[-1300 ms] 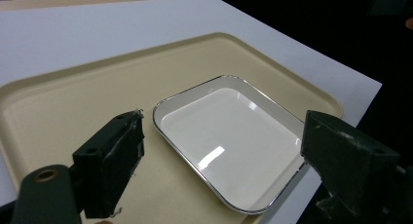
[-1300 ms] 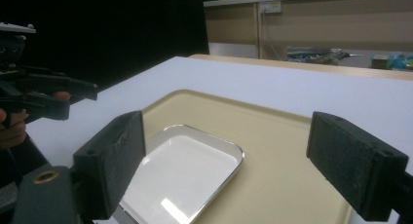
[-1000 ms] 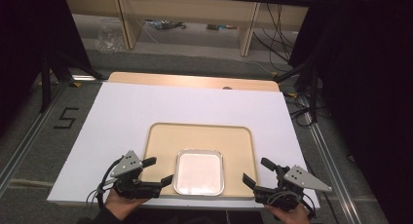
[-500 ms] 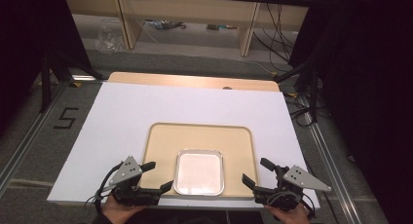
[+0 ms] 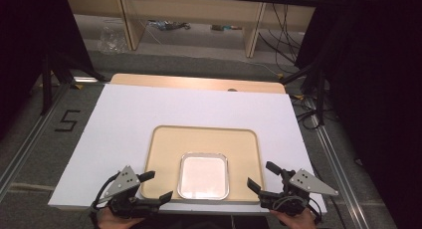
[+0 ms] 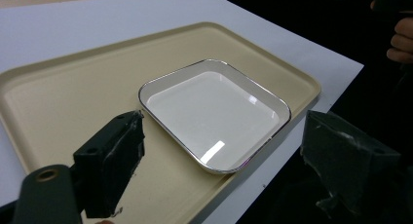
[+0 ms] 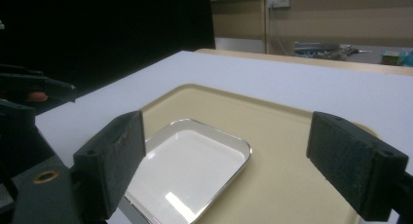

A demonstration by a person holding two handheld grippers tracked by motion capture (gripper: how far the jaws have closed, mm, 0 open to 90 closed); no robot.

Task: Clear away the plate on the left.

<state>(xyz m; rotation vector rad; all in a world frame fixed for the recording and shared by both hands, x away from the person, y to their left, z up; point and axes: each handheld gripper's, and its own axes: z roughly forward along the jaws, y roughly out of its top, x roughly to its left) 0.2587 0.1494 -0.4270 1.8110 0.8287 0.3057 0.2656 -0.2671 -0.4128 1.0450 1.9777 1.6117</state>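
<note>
A beige tray is seen lying on the white counter, close to the near edge. Inside the tray, against its near rim and roughly midway along it, a square white dish with a silver rim is set flat. Nothing is held in the dish; only a glossy white floor with reflections is shown in the left claw view and the right claw view. The rest of the tray is bare.

The left claw is held at the near left corner of the tray, its jaws spread wide, one over the tray's corner and the other past the counter's edge. Nothing is gripped between them. In its own view the dish is seen between the parted jaws, apart from both.

The right claw is held at the near right corner of the tray, its jaws likewise parted and empty. In its own view the dish lies near the left jaw, and the tray's floor is seen beyond.
</note>
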